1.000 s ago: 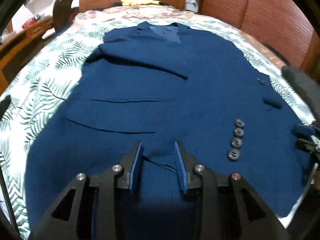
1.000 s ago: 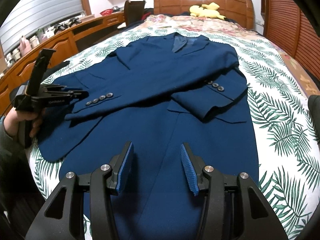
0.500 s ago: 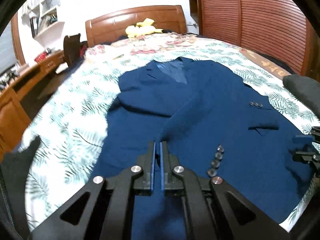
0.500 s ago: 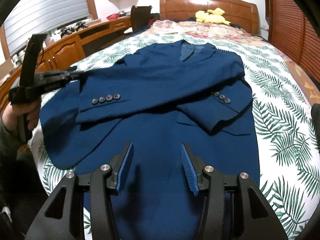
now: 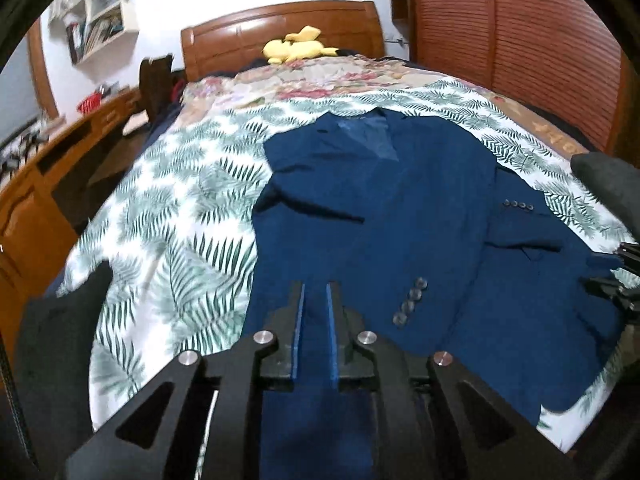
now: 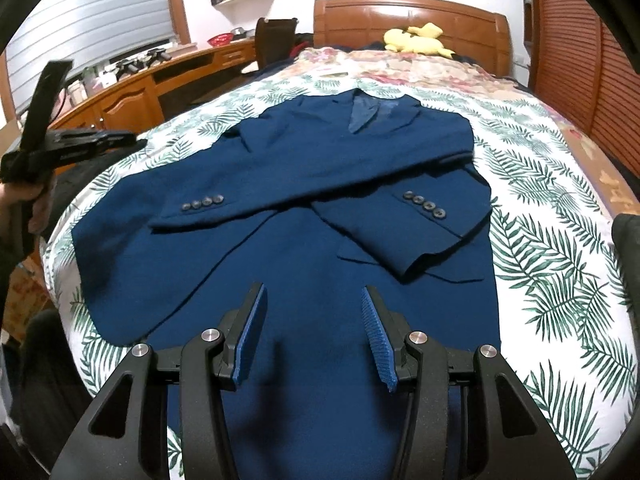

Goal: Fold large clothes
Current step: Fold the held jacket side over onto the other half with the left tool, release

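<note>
While the left gripper (image 5: 315, 304) shows a narrow gap between its pads with nothing in it, the right gripper (image 6: 314, 332) is spread wide above the jacket (image 6: 320, 240) hem. Only the right view shows the jacket lying flat on the bed (image 6: 560, 280), both sleeves crossed, and the left gripper raised clear. No writing is readable. Farther off, a yellow toy (image 6: 416, 40) rests by the headboard (image 6: 400, 12).

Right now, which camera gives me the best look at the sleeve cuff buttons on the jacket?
The right wrist view: both folded sleeves lie unobstructed, showing the left-side cuff buttons and the right-side cuff buttons. The left wrist view shows one row near its gripper and the other small and distant.
</note>
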